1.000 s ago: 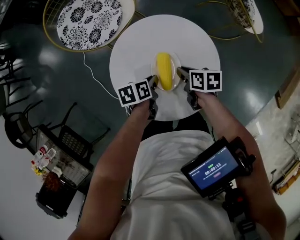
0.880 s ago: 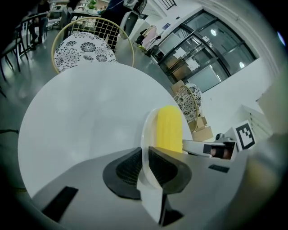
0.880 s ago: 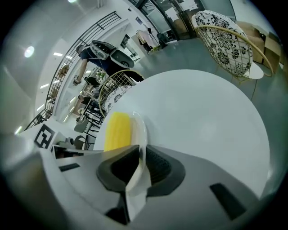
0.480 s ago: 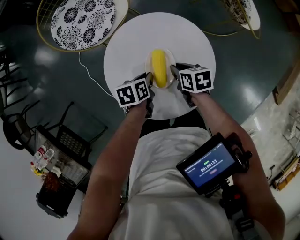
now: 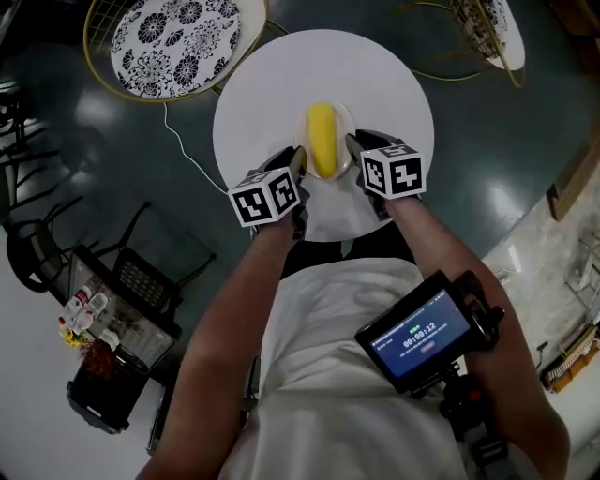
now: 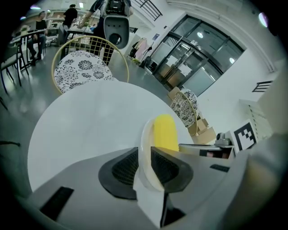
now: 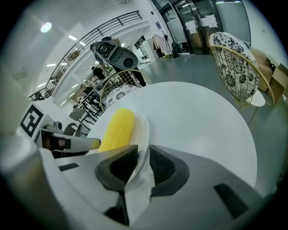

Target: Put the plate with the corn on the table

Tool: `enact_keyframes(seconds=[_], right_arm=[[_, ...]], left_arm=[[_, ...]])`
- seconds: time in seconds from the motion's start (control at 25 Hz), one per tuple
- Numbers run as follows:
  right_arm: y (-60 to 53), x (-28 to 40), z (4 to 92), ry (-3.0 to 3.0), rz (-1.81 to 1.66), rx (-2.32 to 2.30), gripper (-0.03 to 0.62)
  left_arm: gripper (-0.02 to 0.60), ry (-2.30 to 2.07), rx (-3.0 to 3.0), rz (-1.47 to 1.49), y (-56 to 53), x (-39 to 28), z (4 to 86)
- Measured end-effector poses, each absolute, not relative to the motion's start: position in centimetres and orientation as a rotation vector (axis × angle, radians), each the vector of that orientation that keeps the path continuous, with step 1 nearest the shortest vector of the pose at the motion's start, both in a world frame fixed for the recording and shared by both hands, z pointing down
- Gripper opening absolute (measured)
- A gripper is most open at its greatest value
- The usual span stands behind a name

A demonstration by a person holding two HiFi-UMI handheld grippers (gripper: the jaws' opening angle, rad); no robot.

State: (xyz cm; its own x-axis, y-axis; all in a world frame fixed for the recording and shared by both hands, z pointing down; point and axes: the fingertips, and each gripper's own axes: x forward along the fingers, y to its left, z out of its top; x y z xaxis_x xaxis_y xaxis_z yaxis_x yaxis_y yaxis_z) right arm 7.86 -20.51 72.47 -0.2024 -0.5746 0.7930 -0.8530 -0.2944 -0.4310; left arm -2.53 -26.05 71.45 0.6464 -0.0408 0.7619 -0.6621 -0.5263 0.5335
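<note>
A yellow corn cob [image 5: 322, 139] lies on a small white plate [image 5: 340, 120] held over the round white table [image 5: 281, 84]. My left gripper [image 5: 298, 169] is shut on the plate's left rim [image 6: 145, 148], and my right gripper [image 5: 354, 155] is shut on its right rim [image 7: 143, 143]. The corn [image 6: 165, 131] shows beyond the jaws in the left gripper view, and the corn [image 7: 117, 128] also shows in the right gripper view. The plate sits above the table's near half; whether it touches the top I cannot tell.
A patterned round chair [image 5: 178, 42] with a gold wire frame stands at the table's far left, another chair [image 5: 487, 28] at the far right. A white cable [image 5: 192, 159] runs over the dark floor. A rack with small items [image 5: 103, 328] stands to my left.
The plate with the corn has stayed gripped on both sides. Both grippers and the plate shifted slightly toward me and a little to the right in the view.
</note>
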Motion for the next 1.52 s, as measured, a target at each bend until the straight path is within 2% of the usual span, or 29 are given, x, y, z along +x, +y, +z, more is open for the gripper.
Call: enact_keyframes(seconds=[0.56,0.64,0.72,1.52], right_arm=[[-15.4,9.6,71.0,-1.635,1.441,1.825,0.055],[-14.5,9.6,70.7,-1.642,1.440,1.815,0.015],[-13.6,9.5,70.3,-1.653,1.440,1.803,0.015],[-9.8,5.7,60.2,-2.065,1.371,1.697,0.014]], left_arm=[[0.061,-0.677,2.001,0.754,-24.2,-6.1,69.1],[0.033,-0.696,2.008,0.750,-23.3,-6.5,68.7],[0.006,-0.712,2.015,0.742,-22.4,-7.0,68.2],[0.006,-0.743,2.130,0.562,-14.4,-9.0,59.7]])
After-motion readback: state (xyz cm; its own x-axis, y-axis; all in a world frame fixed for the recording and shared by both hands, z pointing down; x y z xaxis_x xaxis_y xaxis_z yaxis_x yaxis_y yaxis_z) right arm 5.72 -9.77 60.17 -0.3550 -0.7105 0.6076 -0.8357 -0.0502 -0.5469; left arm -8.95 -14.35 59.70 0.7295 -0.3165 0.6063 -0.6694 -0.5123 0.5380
